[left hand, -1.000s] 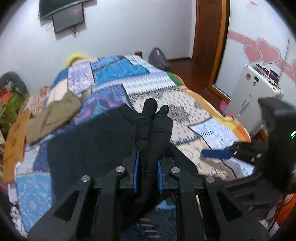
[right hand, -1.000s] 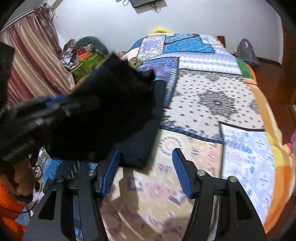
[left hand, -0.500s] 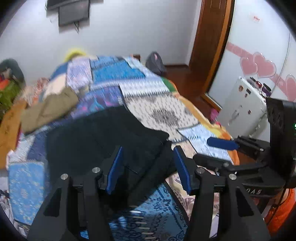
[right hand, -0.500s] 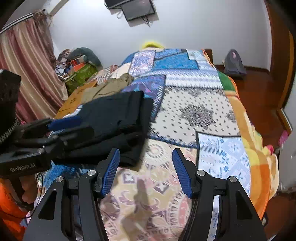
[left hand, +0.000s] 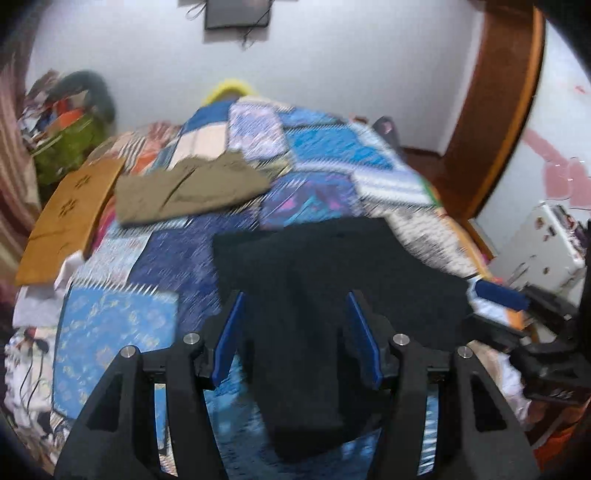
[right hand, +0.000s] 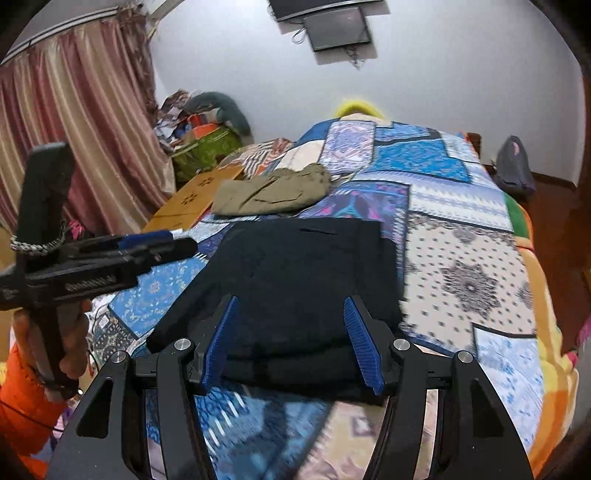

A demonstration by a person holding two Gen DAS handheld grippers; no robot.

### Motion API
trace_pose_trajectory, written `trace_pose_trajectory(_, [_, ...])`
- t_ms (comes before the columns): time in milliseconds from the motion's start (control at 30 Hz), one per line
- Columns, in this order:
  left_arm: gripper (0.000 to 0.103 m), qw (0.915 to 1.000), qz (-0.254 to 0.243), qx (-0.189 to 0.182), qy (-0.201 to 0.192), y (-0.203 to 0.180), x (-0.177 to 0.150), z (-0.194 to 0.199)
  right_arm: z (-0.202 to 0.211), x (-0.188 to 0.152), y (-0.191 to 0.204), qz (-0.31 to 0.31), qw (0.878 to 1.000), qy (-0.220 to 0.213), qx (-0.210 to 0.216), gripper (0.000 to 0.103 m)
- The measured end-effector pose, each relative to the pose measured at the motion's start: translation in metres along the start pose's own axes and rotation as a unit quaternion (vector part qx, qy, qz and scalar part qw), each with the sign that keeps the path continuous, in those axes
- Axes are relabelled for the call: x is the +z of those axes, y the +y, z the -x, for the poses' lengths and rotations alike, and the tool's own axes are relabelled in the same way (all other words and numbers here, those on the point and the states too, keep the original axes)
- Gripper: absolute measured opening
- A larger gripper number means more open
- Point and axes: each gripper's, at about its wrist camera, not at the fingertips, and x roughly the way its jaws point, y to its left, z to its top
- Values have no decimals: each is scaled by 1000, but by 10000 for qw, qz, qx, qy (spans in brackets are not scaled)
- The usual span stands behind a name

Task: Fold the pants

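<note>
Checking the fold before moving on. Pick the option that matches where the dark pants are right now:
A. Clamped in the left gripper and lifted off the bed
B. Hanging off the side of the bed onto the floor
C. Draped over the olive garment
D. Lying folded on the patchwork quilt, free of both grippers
D: the dark pants lie folded flat on the quilt, with the left gripper and right gripper both open and empty, and the olive garment lying apart, farther up the bed.

— Where are you working?

— In a home bedroom. I'm standing at a bed under a patchwork quilt of blue, white and purple patterned squares (right hand: pixel 436 206).

— What else tells you that?

— A striped pink-and-beige curtain (right hand: pixel 74 122) hangs far left, a dark flat screen (right hand: pixel 338 27) is mounted on the white far wall, and a brown wooden door frame (left hand: pixel 491 122) stands right.
</note>
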Motion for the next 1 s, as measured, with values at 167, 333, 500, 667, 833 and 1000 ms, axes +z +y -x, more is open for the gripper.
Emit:
trace_pose_trajectory(167, [57,9992,-65,120,369,11,-26,-22,-28,-10,-2,24,9994,333,-52,56])
trace_pose_trajectory(333, [66,9986,91,86,520,18,-44,-42,-30,-25,-2,149,9991,386,0,56])
trace_pose_trajectory(500, [65,9982,-140,162,555,13,-40,-36,-30,-23,-2,354,9983,461,16,54])
trace_pose_trajectory(667, [64,9976,-494,338,334,9,-22,-25,-31,-19,-11,426,9972,588,183,54])
trace_pose_trajectory(833, [64,9975,-661,244,77,25,35,-39,-31,-20,-12,420,9971,591,247,54])
trace_pose_trajectory(1000, [64,9939,-913,485,391,44,89,-106,-30,-20,-14,353,9972,583,324,53])
